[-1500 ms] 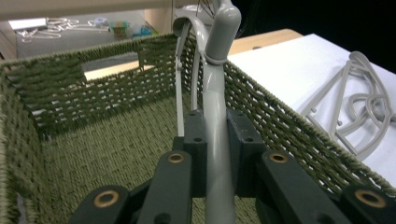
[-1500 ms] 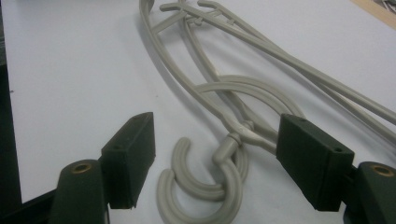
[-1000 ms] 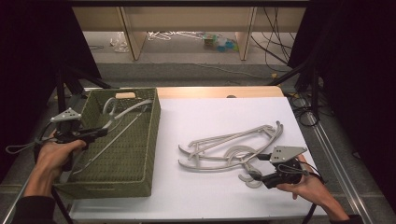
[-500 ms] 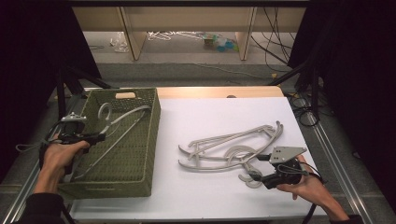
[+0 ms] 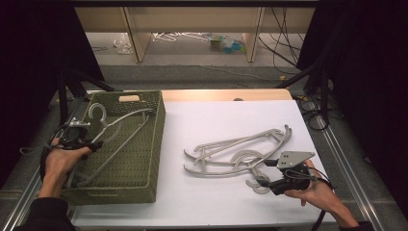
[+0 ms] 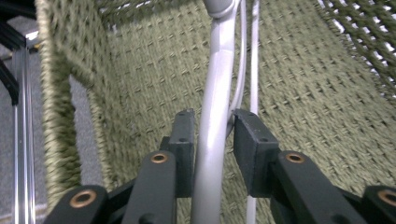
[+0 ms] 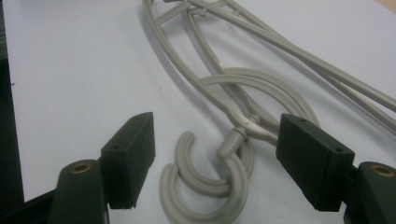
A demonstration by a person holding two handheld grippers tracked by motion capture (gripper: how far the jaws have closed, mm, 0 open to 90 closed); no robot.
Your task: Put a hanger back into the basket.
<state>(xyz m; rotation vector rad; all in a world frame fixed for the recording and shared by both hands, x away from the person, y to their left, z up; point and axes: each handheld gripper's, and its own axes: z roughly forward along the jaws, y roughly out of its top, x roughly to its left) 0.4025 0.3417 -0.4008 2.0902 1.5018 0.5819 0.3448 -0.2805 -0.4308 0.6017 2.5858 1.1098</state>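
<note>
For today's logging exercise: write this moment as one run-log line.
left gripper: shut on hanger in basket | right gripper: open over hanger hooks | loose hangers: on white table

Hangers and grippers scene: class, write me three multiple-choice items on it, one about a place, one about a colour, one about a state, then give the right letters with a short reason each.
1. Where is the hanger that sits between the left gripper's jaws?
A. in the woven basket
B. on the white tabletop
C. on the floor

2. What colour is the basket?
A. red
B. olive green
C. blue

3. How do the right gripper's jaws stand?
A. shut on a hook
B. shut on nothing
C. open around the hooks

Answers: 1 A, its bars lie over the basket's weave; 2 B, green weave in the high and left gripper views; 3 C, clear gaps on both sides of the hooks.
</note>
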